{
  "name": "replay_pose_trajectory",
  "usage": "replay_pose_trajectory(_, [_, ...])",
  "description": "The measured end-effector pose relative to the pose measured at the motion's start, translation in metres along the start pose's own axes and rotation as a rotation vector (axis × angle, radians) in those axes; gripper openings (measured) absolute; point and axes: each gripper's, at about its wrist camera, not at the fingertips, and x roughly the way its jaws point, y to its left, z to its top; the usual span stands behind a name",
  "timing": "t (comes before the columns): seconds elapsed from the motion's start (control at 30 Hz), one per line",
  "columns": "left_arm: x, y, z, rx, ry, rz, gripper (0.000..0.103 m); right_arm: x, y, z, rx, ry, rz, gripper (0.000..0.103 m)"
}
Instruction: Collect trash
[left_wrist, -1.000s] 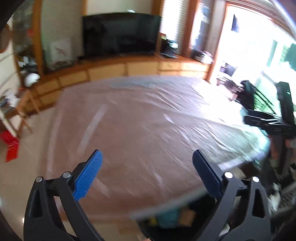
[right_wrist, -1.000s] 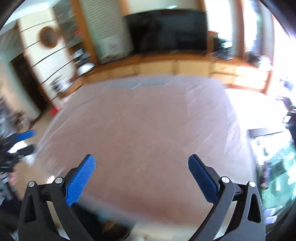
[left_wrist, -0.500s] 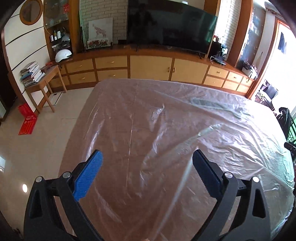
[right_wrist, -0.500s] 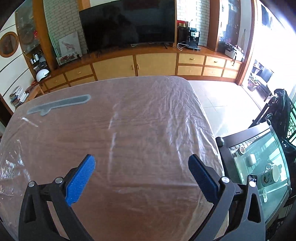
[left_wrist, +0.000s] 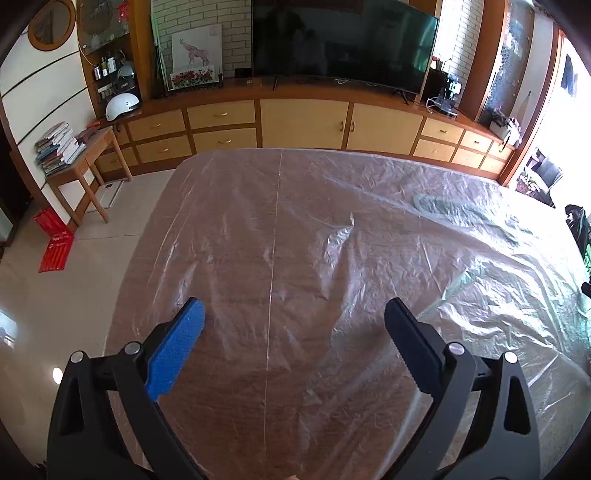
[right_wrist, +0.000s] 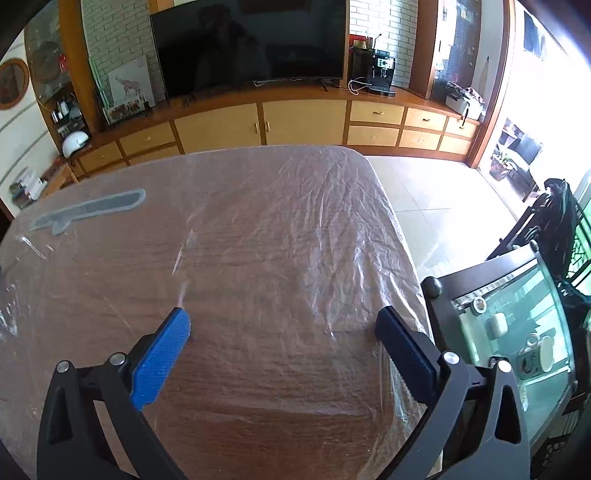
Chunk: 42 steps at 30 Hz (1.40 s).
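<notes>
Table (left_wrist: 229, 236): large, wood-grained, wrapped edge to edge in clear plastic sheet (left_wrist: 369, 258), most likely there to protect the top; the sheet is creased and bunched into a raised fold near the middle of the left view.

Left gripper (left_wrist: 293, 314): jaws spread wide, nothing between them, hovering over the near part of the table and aimed along its length, a stance that suits scanning the surface before any pick.

Right gripper (right_wrist: 280, 321): likewise wide apart and empty, held above the near right corner of the table, looking toward the far edge.

Grey strip (right_wrist: 88, 212): flat, long, with a notch at one end, lying toward the far left of the table in the right view; whether it sits on or under the sheet cannot be told. The same strip (left_wrist: 461, 212) shows at far right in the left view. It may be the only candidate for trash here, though that is a judgement.

Trash: no clear loose item shows on the table in either view; its place cannot be told beyond the strip.

Surroundings: television (right_wrist: 251, 40) on a long cabinet (right_wrist: 303, 122) past the table; glass-topped stand (right_wrist: 517, 332) just beside the table's right edge; side table (left_wrist: 88, 158) with books at left.
</notes>
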Motion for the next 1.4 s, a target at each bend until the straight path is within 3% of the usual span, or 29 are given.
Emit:
replay_pose_trajectory(0.17, [0.0046, -0.0015, 0.0049, 0.007, 0.016, 0.031, 0.101, -0.0017, 0.0033, 0.0009, -0.001, 0.000, 0.002, 0.099])
replay_pose_trajectory(1.4, [0.0051, 0.0013, 0.0048, -0.004, 0.018, 0.035, 0.102, -0.0019, 0.0034, 0.0010, 0.000, 0.000, 0.002, 0.099])
